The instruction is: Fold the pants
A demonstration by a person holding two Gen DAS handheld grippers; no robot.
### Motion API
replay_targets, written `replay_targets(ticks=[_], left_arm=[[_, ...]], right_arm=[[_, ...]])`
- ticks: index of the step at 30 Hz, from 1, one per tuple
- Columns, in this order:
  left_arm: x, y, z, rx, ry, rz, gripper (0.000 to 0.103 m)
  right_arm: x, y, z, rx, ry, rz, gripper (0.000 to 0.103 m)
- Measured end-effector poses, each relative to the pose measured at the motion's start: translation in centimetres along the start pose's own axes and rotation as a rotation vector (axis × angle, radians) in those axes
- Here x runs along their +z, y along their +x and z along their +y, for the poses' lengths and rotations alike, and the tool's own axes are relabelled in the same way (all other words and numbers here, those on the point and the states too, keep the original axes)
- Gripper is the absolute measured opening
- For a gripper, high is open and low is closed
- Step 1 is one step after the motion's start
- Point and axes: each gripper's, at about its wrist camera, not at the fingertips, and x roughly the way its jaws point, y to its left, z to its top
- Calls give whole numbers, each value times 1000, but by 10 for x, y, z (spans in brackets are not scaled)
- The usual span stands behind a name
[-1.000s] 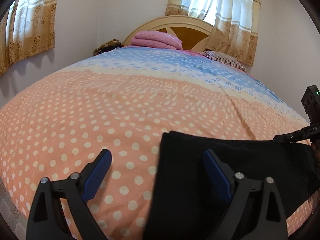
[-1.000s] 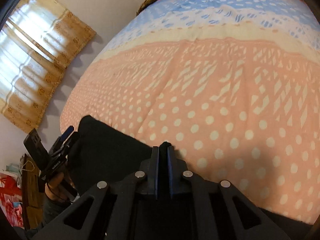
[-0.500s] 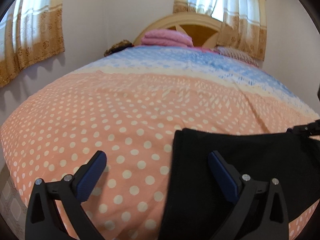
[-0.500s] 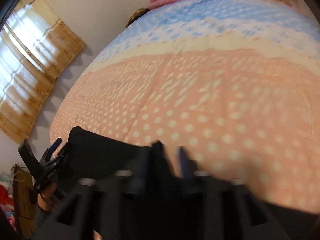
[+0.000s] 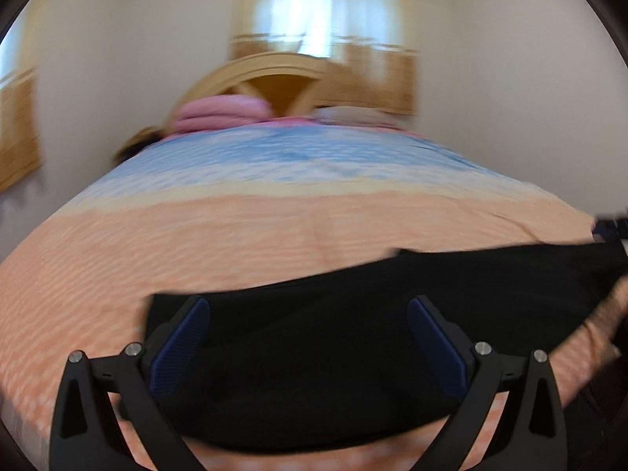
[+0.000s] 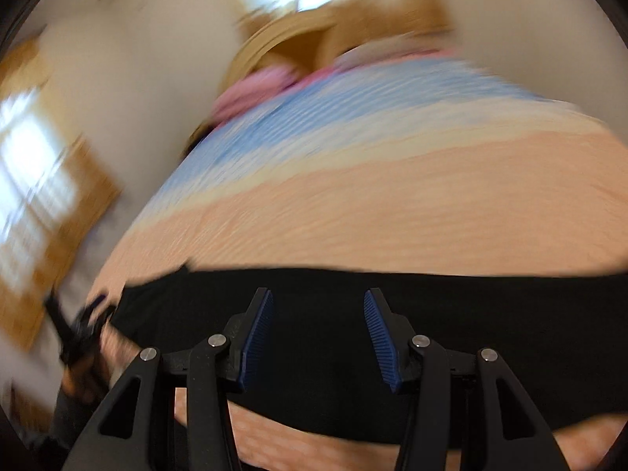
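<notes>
Black pants (image 5: 314, 353) lie folded flat as a wide band across the near edge of the bed; they also show in the right wrist view (image 6: 451, 314). My left gripper (image 5: 308, 310) is open, its blue pads spread wide above the pants, holding nothing. My right gripper (image 6: 316, 306) is open too, above the pants' middle, empty. In the right wrist view the left gripper (image 6: 78, 333) shows blurred at the pants' left end. Both views are motion-blurred.
The bedspread (image 5: 274, 235) is peach with dots near me and blue farther off. Pink folded bedding (image 5: 223, 112) lies by the wooden headboard (image 5: 274, 78). A curtained window (image 5: 322, 35) is behind. White walls stand on both sides.
My right gripper opened and let go of the pants. Both grippers swung and pulled back; the left one shifted right over the pants. The pants now lie flat.
</notes>
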Motion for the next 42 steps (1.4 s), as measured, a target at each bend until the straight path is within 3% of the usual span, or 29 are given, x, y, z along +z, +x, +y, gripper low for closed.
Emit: replay_targets(ticks=[5,9,12,14,16,20,25,30,31,33,35,42], left_arm=[[12,5,-87,-169,184,-9,100],[14,12,-141,-298,265,33,90],[11,20,-182,-379,350,68,77],[7,25,-201,-423,390,104,60],[2,29,-213,-467,415,139,53],[-16,43,-231,-473,478,202,53],[-18,46,-228,-480,457,218,53],[-18,44,-230,-485,446,222,52],[-18,44,-229,-487,436,221,51],[-17,47,-230,-496,418,221,51],[-18,49,-230,-501,409,220,51],[-17,50,-231,-506,400,218,51]], right_arm=[[-14,-79,-88,-168,204,-133,51],[-31,-104,-121,-205,271,-182,51],[-37,-105,-134,-218,283,-193,51],[-39,-105,-139,-217,287,-211,51],[-40,-107,-142,-231,295,-238,51],[-52,-129,-164,-238,317,-263,51],[-43,-140,-188,-220,374,-300,50],[-14,-121,-213,-188,420,-236,50],[-9,-112,-217,-165,435,-209,48],[0,-98,-221,-135,444,-164,19],[8,-86,-219,-110,423,-124,9],[36,-100,-187,-169,290,-237,5]])
